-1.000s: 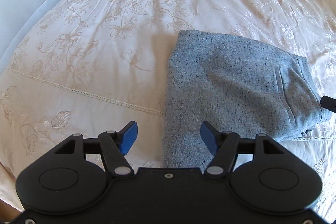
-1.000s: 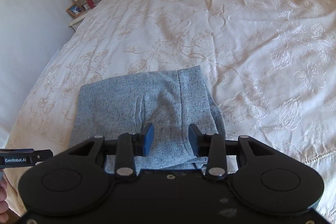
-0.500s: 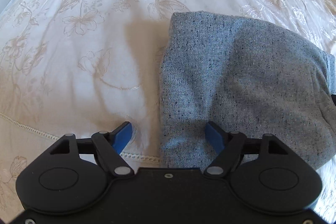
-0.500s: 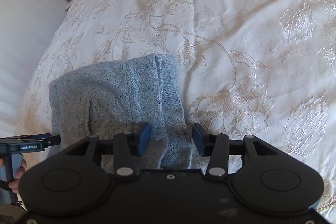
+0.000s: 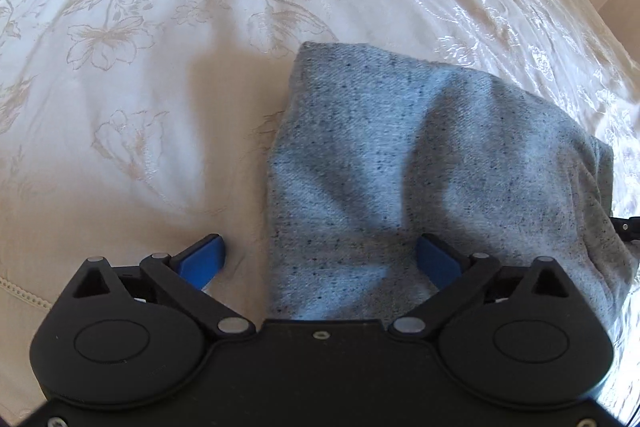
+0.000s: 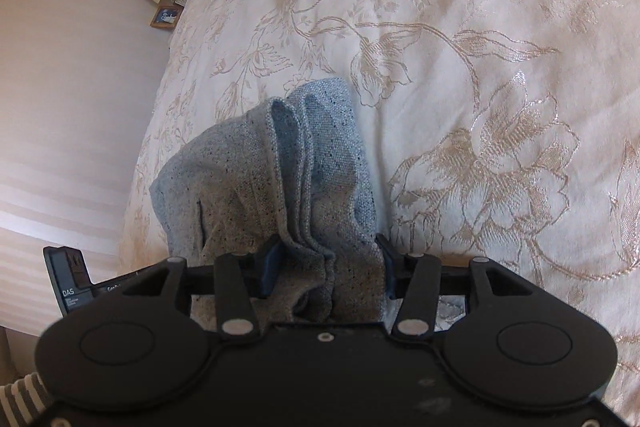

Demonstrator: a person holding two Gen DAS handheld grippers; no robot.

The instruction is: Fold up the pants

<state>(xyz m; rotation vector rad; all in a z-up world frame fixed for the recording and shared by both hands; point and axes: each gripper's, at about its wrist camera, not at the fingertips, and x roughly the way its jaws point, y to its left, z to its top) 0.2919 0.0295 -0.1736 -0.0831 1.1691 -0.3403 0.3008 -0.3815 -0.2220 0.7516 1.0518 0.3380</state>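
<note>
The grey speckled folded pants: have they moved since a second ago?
Yes. In the right wrist view the grey speckled folded pants are bunched and lifted off the cream floral bedspread, between the right gripper fingers.

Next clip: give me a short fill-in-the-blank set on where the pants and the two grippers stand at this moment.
1. The folded grey pants lie on a cream bedspread with a ____ pattern.
2. The left gripper has its jaws ____, straddling the pants' left edge.
3. Bunched layers of the pants sit between the fingers of the ____ gripper.

Missing words: floral; open; right
</note>
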